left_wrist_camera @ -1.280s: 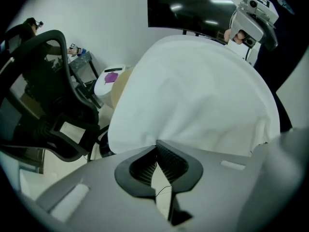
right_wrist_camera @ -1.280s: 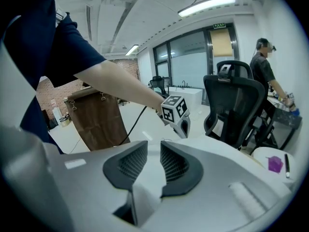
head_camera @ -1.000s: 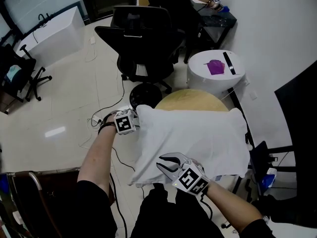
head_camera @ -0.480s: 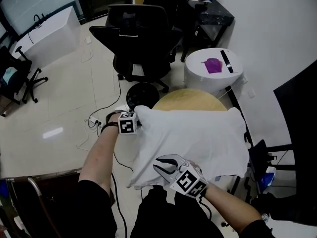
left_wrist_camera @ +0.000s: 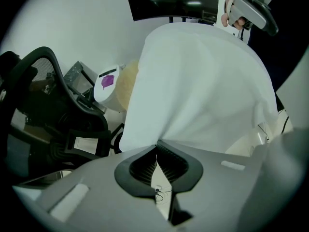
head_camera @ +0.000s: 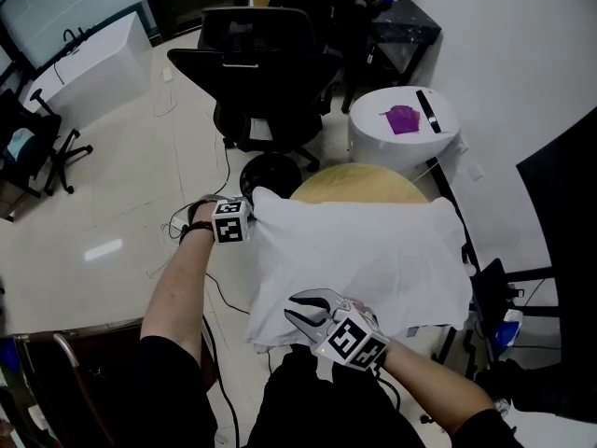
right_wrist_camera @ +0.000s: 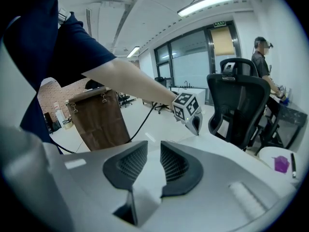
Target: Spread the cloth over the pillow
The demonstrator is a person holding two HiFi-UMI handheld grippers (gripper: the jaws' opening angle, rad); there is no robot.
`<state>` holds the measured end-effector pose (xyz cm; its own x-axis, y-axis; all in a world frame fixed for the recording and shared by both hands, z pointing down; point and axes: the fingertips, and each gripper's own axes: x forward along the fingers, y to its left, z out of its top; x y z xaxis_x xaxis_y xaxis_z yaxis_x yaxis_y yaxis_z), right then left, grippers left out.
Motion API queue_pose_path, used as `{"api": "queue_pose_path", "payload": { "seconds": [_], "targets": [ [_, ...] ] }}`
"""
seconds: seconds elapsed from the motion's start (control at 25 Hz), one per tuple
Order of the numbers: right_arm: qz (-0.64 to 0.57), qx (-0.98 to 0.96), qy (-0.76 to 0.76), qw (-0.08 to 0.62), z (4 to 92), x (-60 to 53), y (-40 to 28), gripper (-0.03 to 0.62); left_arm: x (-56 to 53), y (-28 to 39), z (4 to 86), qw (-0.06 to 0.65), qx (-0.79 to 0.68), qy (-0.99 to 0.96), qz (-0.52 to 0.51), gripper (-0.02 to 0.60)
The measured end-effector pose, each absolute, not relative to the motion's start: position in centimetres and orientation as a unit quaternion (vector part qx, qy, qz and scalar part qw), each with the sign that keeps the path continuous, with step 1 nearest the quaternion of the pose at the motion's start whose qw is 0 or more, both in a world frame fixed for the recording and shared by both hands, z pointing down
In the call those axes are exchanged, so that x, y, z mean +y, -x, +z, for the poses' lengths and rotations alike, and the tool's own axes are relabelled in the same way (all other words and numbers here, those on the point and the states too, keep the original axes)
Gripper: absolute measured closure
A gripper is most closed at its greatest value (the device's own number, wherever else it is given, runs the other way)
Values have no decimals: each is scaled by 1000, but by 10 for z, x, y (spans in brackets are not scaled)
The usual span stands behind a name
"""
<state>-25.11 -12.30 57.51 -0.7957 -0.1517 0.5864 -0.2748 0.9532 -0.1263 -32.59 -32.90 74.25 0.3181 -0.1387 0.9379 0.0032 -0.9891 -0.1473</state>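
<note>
L gripper (head_camera: 248, 213) is at the far-left corner of the white cloth (head_camera: 373, 259), jaws fully closed w/ the fabric edge pinched betw the pads. R gripper (head_camera: 308, 308) is on the near edge, jaws part-way apart, white fabric filling the gap. Reads as a grip on a thicker fold, prob cloth.

Cloth lies across a puffy white bulk on the round wooden table (head_camera: 359, 183). That bulk is presumably the pillow, but white on white, so cloth and pillow can't be told apart.

Progress est: mostly done. Top face is covered and fairly flat, right side hangs over the table edge. Left to do: pull the left and near edges taut, smooth the creases fanning from the L corner, let go. Far-side coverage can't be checked from here.

Surroundings:
- black office chair (head_camera: 261, 73) just beyond the table, close to the L gripper, could snag an outward pull
- white round side table (head_camera: 403, 119) w/ a purple item (head_camera: 403, 119) and a black strip (head_camera: 428, 112), far right, clear of the work
- cables on floor (head_camera: 201, 203) below the L arm
- person at a desk (right_wrist_camera: 263, 62) in the bkgd, well away
</note>
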Motion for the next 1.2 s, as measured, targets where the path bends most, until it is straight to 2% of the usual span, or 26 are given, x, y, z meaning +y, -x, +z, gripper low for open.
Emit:
{"api": "queue_pose_path", "payload": {
  "seconds": [0.24, 0.4, 0.56, 0.8, 0.84, 0.92, 1.2],
  "targets": [
    [108, -940, -113, 304, 578, -121, 255, 499, -337, 343, 757, 91, 69, 774, -623, 581],
    [110, -940, -115, 302, 576, -119, 254, 499, -334, 356, 760, 77, 98, 771, -624, 579],
    [109, -942, -126, 293, 570, -121, 250, 499, -322, 349, 746, 62, 119, 794, -592, 510],
    [109, -948, -161, 252, 540, -129, 231, 505, -302, 319, 665, 36, 201, 847, -490, 459],
    [107, -949, -169, 244, 531, -130, 225, 518, -295, 313, 647, 42, 208, 851, -480, 453],
    [99, -951, -186, 226, 512, -132, 210, 586, -277, 299, 611, 55, 222, 858, -460, 453],
    [88, -948, -235, 195, 462, -121, 131, 588, -184, 234, 510, 49, 268, 889, -368, 449]
  ]
}}
